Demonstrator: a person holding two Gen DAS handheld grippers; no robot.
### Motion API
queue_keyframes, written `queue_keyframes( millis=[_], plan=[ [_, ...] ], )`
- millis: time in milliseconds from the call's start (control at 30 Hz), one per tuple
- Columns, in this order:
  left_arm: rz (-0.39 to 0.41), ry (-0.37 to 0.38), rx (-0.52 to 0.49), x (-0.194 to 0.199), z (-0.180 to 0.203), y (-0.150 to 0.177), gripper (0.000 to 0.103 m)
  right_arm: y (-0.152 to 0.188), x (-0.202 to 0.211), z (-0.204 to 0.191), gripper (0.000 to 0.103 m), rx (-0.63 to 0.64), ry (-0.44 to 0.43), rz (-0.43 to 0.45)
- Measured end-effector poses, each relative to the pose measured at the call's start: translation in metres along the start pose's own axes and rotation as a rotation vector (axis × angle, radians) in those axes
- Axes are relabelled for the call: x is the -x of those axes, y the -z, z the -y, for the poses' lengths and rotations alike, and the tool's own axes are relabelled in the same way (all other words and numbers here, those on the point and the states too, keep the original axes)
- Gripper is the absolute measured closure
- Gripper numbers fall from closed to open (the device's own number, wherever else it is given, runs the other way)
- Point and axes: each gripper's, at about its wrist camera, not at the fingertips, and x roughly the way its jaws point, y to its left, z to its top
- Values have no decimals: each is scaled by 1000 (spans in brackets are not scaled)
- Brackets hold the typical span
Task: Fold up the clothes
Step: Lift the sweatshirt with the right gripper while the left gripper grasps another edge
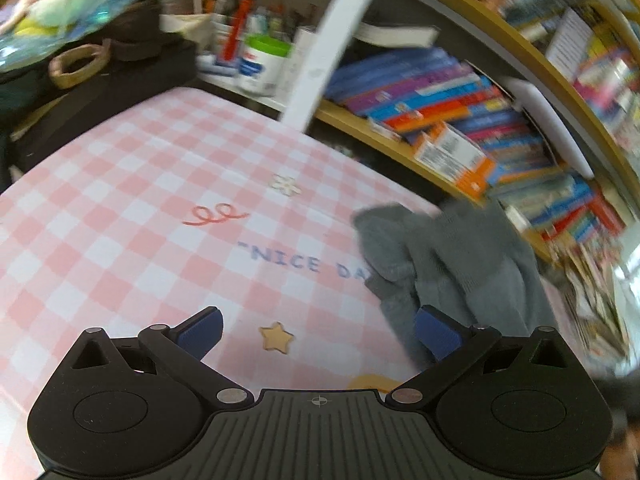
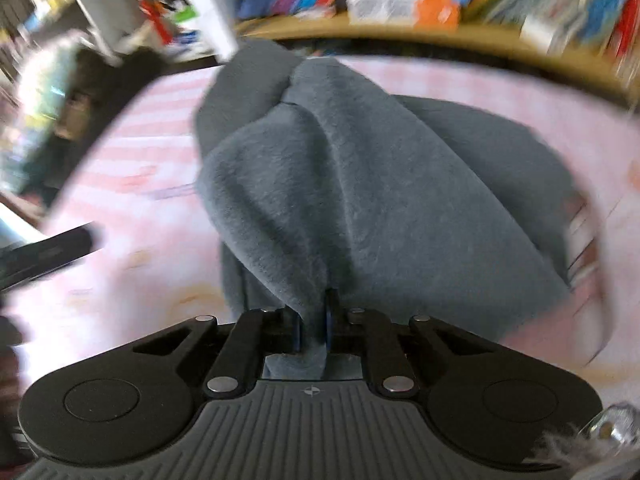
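A grey fleece garment [image 2: 360,168] lies bunched on the pink checked tablecloth [image 1: 120,184]. My right gripper [image 2: 313,320] is shut on a fold of the garment, which rises in a ridge away from its jaws. In the left wrist view the garment [image 1: 452,264] hangs crumpled at the right, over the table's far side. My left gripper [image 1: 318,334] is open and empty above the cloth, its right finger [image 1: 436,334] close beside the garment's lower edge.
A bookshelf [image 1: 460,120] packed with colourful books runs along the far side of the table. A white post [image 1: 332,40], jars and pens [image 1: 260,60] and dark bags [image 1: 100,60] stand at the back left. A dark object [image 2: 44,254] shows at the left of the right wrist view.
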Motion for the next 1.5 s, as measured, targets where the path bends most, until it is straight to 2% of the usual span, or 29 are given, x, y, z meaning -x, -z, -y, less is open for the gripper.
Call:
queue_keyframes(
  millis=[67, 133, 267, 367, 500, 567, 667, 767, 867, 933, 1000, 1100, 1367, 1433, 1500],
  plan=[
    [22, -23, 37, 4, -7, -2, 0, 8, -1, -6, 94, -62, -93, -26],
    [36, -57, 60, 8, -15, -2, 0, 10, -2, -12, 94, -120, -147, -23],
    [60, -111, 106, 18, -33, 0, 0, -2, 2, -30, 94, -178, -184, 35],
    [68, -124, 140, 25, -44, 1, 0, -28, 12, -42, 94, -203, -233, 101],
    [84, -131, 168, 33, -55, 3, 0, -73, 31, -68, 94, -169, -291, 192],
    [91, -135, 173, 37, -58, 4, 0, -98, 47, -85, 95, -134, -328, 258],
    [123, -139, 183, 44, -61, 3, 0, -133, 92, -108, 95, -61, -391, 405],
    [174, -150, 196, 53, -64, 1, 0, -145, 145, -118, 95, -20, -482, 585],
    [219, -157, 223, 60, -71, -1, 0, -136, 193, -103, 95, -20, -562, 740],
    [223, -138, 261, 63, -77, -3, 0, -122, 219, -82, 95, -46, -579, 814],
    [225, -123, 300, 62, -82, -4, 0, -91, 211, -47, 95, -184, -473, 786],
    [197, -115, 303, 56, -81, -4, 0, -42, 194, 7, 95, -399, -297, 725],
    [96, -36, 191, 27, -45, 0, 1, 89, 151, 151, 95, -946, 187, 517],
    [78, -15, 148, 21, -33, 1, 1, 112, 156, 166, 95, -1013, 273, 560],
    [59, 9, 105, 16, -22, 2, 1, 120, 166, 170, 95, -976, 404, 589]
  ],
)
